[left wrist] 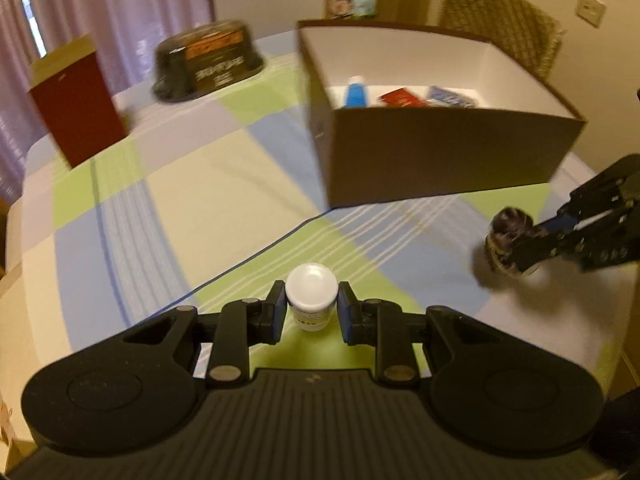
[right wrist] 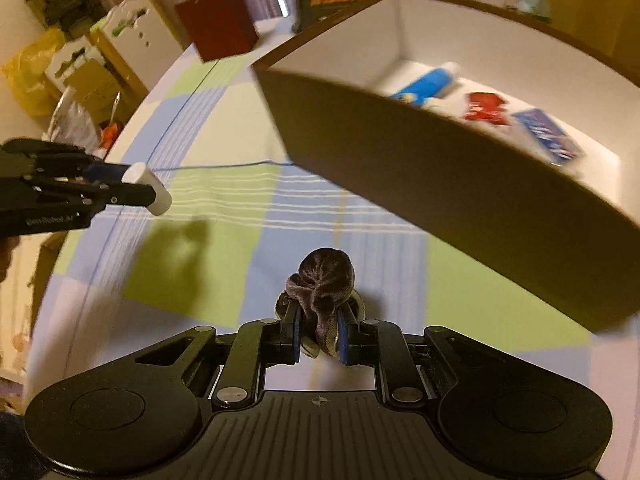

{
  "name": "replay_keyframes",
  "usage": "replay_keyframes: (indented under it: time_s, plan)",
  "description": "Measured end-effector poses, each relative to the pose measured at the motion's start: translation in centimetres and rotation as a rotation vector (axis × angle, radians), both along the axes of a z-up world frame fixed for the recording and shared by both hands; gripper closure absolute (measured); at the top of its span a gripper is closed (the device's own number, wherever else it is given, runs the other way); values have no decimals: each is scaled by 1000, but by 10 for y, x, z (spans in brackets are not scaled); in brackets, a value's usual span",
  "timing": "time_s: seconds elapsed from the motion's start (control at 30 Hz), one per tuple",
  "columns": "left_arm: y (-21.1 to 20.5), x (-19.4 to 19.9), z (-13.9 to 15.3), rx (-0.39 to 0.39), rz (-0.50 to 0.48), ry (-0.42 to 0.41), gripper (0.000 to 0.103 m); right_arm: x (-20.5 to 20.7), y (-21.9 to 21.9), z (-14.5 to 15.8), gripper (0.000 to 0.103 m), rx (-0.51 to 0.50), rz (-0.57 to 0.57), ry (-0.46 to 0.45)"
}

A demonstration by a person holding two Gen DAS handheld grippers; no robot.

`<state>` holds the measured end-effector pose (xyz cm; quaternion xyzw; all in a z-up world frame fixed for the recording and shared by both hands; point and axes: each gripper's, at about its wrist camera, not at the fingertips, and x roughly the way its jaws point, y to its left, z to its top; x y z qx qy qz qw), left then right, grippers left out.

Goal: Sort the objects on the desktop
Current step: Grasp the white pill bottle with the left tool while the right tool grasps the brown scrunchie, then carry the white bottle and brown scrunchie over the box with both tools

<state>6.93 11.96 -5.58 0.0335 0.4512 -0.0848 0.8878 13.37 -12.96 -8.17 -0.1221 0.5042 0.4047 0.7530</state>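
A small white-capped plastic bottle [left wrist: 311, 296] is clamped upright in the left gripper [left wrist: 311, 307], a dark velvet scrunchie [right wrist: 326, 288] in the right gripper [right wrist: 319, 330]; the open brown cardboard box [right wrist: 460, 184] lies ahead, nearer the right.

Red carton [left wrist: 76, 100], wicker chair [left wrist: 504, 20]

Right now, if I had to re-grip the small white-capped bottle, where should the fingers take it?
Take the small white-capped bottle across its round body just under the cap, fingers either side, approaching level from the side. It stands upright between the left gripper fingers this way already; the straight cylinder gives parallel contact, and the wider cap would probably stop slipping.
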Motion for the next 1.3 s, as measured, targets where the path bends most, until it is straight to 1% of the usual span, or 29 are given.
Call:
replay_keyframes:
  time_s: [0.13,0.4,0.5,0.6,0.73,0.93,1.03,1.2,1.3]
  plan:
    - [-20,7,19,-7,-84,-16,81,11,-32,30,87,19,-16,-4]
    - [-61,37,66,16,-273,-73,81,41,-76,82,87,51,-13,-44]
    - [-76,57,82,16,-323,-97,81,57,-87,99,87,43,-6,-71]
    - [-90,78,91,29,-365,-112,81,80,-90,107,87,13,1,-99]
    - [-107,111,95,73,-394,-121,81,115,-87,108,87,-38,-2,-120]
    - [-126,160,88,87,-413,-98,81,163,-78,99,87,-97,14,-121]
    - [-133,183,79,91,-417,-68,81,184,-72,90,87,-133,29,-112]
    - [-142,213,57,137,-412,-16,81,217,-63,72,87,-189,53,-101]
    - [-145,230,45,148,-397,3,81,234,-57,62,87,-229,71,-114]
